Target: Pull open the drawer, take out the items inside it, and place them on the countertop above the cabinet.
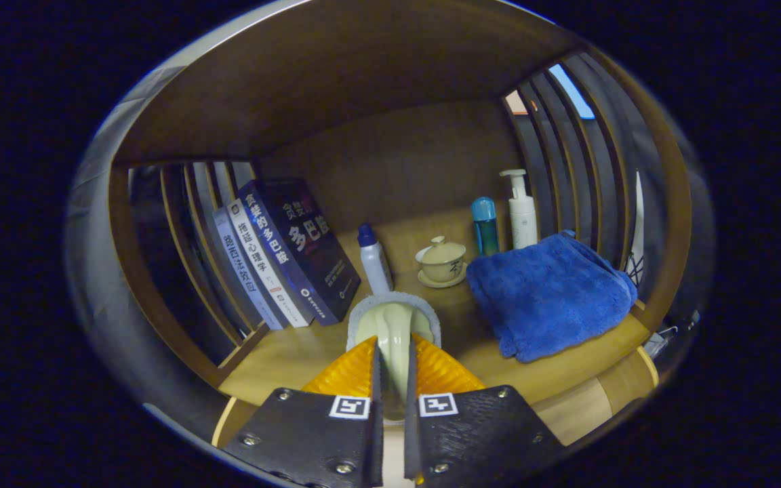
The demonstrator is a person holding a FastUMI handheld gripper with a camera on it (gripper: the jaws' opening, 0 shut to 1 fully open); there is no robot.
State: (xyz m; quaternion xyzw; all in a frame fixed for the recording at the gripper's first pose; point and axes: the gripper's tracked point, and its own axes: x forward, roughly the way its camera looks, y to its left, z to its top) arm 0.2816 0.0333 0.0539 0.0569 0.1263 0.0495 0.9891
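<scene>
the tongs (391, 379) sit nearest, fingers pinching a pale item with a grey scrubbing edge (394, 318), a brush or sponge-handled scrubber by the look of it, gripped on its narrow stem with the head poking out just ahead of the fingertips, over the bench (282, 359) inside a wooden cubby. judged light and stiff in the handle, soft at the pad; the smooth stem could slip, so the pinch low on the neck seems the right hold. it looks about ready to be set down on the bench. from big to small beyond the fingers: one folded blue towel (550, 295), soft and floppy, lying to the right; three books (282, 254) leaning together against the slatted side to the left; one white pump bottle (521, 213) at the back right; one teal bottle (485, 226) just beside it; one white bottle with a blue cap (373, 261) near the books; one small lidded cup on a saucer (442, 263) between that bottle and the towel, fragile, best kept clear of. the drawer itself cannot be made out.
</scene>
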